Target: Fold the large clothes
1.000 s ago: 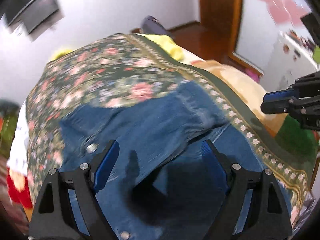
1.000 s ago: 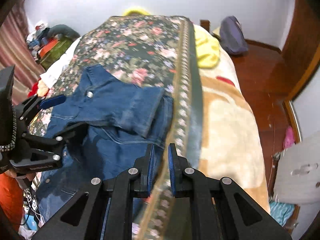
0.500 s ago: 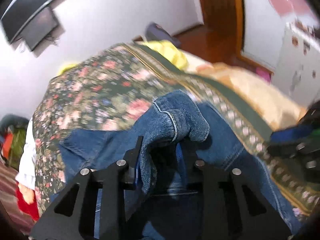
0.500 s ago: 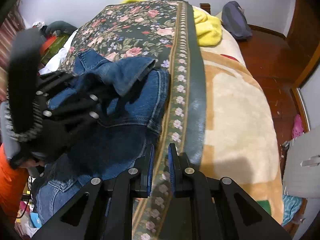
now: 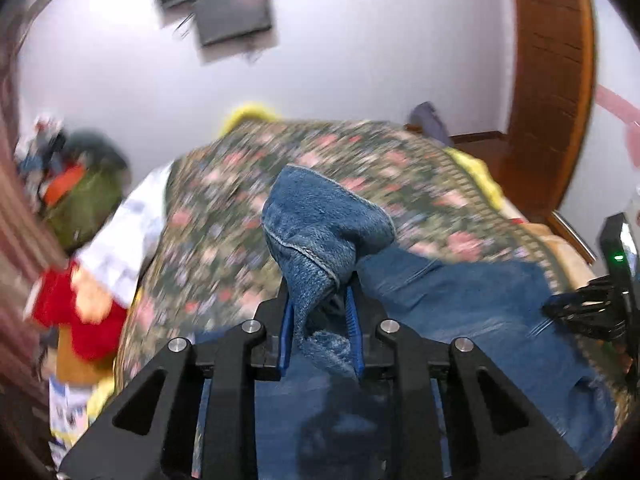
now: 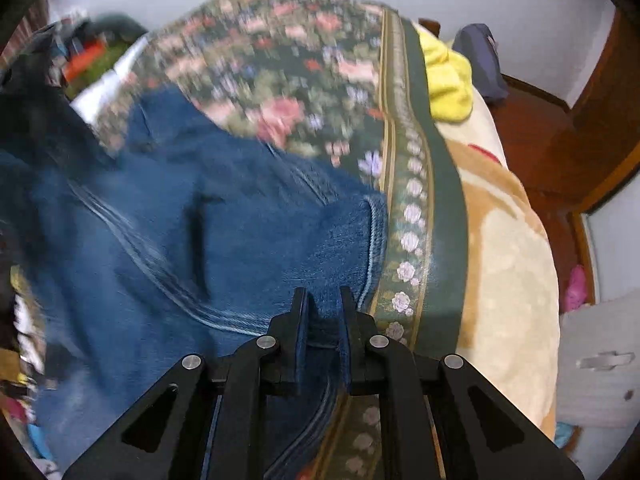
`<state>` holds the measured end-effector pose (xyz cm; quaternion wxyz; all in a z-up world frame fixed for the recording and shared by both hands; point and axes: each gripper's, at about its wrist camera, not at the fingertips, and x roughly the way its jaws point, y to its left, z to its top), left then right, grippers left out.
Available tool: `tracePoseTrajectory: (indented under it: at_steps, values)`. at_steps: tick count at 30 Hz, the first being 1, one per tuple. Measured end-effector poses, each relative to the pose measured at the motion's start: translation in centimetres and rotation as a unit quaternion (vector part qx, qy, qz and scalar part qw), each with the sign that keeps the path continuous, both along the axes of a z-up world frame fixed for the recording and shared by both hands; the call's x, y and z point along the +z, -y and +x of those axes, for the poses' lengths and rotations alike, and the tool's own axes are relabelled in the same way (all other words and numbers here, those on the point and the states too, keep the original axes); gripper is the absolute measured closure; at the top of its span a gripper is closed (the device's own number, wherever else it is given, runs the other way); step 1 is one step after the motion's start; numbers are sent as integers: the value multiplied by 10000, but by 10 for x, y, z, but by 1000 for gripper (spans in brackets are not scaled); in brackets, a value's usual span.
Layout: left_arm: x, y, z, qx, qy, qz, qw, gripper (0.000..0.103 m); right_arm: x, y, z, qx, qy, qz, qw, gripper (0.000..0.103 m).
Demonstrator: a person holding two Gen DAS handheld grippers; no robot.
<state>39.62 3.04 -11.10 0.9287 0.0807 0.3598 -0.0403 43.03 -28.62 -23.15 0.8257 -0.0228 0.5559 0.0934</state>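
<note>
A blue denim garment (image 6: 224, 232) lies on the floral bedspread (image 6: 304, 64). My left gripper (image 5: 320, 320) is shut on a bunched fold of the denim (image 5: 316, 232) and holds it raised above the bed. My right gripper (image 6: 323, 320) is nearly shut over the garment's right edge near the bedspread's green border; whether it pinches cloth is unclear. The right gripper also shows at the right edge of the left wrist view (image 5: 592, 312). The left gripper shows only as a dark blur at the left edge of the right wrist view.
A beige blanket (image 6: 508, 264) covers the bed's right side. A yellow cloth (image 6: 446, 76) lies at the far end. A dark bag (image 6: 482, 60) sits on the wood floor. Red and green clutter (image 5: 80, 216) lies left of the bed. A wall screen (image 5: 228, 4) hangs above.
My left gripper closed on a fold of the denim and lifted it, swinging toward the left. My right gripper moved left over the garment's edge.
</note>
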Motion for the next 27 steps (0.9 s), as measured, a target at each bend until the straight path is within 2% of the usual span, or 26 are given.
tracePoseTrajectory:
  at_steps: [3,7,11,15,16,18,20,22,24,27]
  values:
    - [-26,-35,-4,271,-320,-168,9990,80,-1,-5,-6,77,246,-223,9994,94]
    - [-74,-74,-19,560,-865,-574,9930,80,2,-10,-12,75,279,-564,9980,94]
    - [-126,-104,-33,711,-1531,-1339,9765,80,4,-15,-14,31,244,-840,9962,94]
    - [-164,-119,-41,652,-2090,-1792,9591,74,4,-12,-20,-110,191,-819,9964,94]
    - [-168,-123,-44,670,-2171,-1800,9571,66,5,-10,-22,-149,176,-744,9970,94]
    - [-171,-128,-49,722,-2187,-1659,9589,59,7,-5,-26,-224,131,-586,9979,94]
    - [-166,-134,-50,626,-2203,-1850,9557,57,10,1,-30,-281,47,-413,9987,94]
    - [-159,-140,-49,651,-2114,-1906,9564,52,11,5,-33,-354,-27,-336,9988,94]
    - [-155,-144,-43,742,-2015,-1860,9588,44,12,9,-35,-388,-28,-226,9990,93]
    - [-160,-143,-27,842,-2066,-1689,9601,45,5,9,-32,-417,-112,-10,9991,93]
